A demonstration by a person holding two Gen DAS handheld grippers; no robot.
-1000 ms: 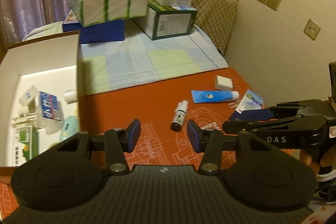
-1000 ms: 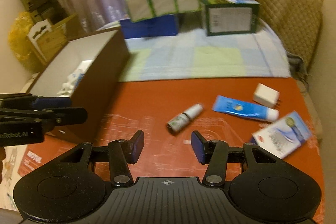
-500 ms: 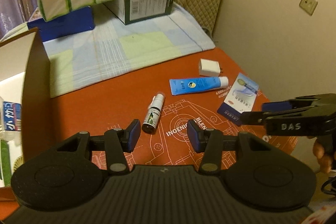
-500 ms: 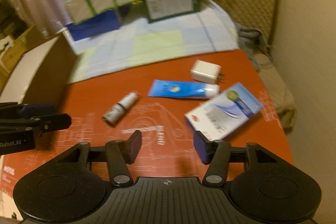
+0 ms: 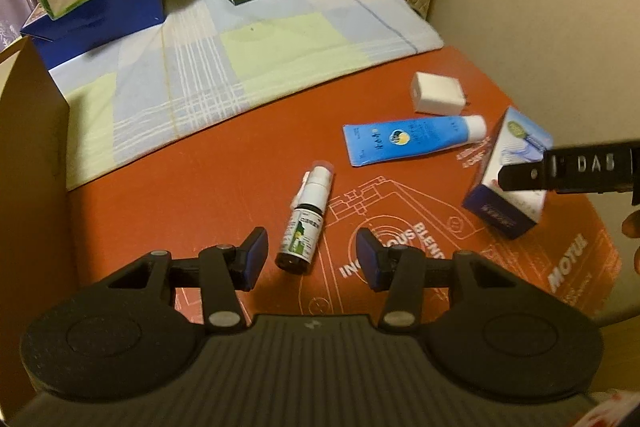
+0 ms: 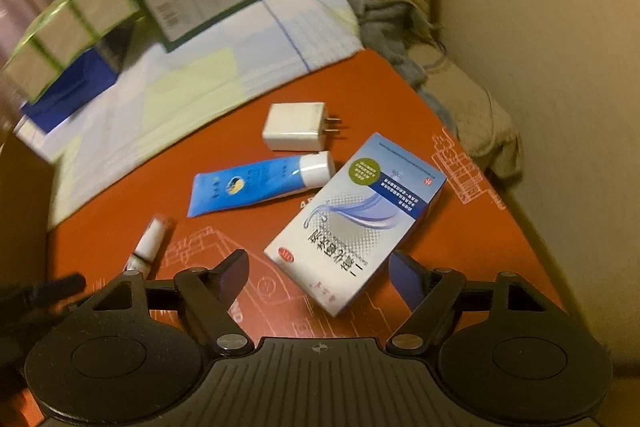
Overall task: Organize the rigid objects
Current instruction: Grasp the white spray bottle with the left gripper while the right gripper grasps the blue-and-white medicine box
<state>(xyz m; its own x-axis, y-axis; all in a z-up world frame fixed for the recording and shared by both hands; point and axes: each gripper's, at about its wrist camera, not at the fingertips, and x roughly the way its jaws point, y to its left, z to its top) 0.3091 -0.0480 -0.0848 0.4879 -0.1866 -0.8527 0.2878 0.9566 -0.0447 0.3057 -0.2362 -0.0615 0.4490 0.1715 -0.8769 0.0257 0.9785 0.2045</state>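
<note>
The flat white-and-blue cardboard box (image 6: 354,223) lies on the red printed mat (image 6: 472,227) covering the bench, its near end between the jaws of the right gripper (image 6: 320,279), which have just been opening and stand wide, clear of the box. Beside it lie the blue squeeze tube with white cap (image 5: 412,141) and the white plug adapter (image 5: 438,99). The small white-capped spray bottle (image 5: 308,219) lies just ahead of the left gripper (image 5: 312,259) (jaws moderately apart, empty).
</note>
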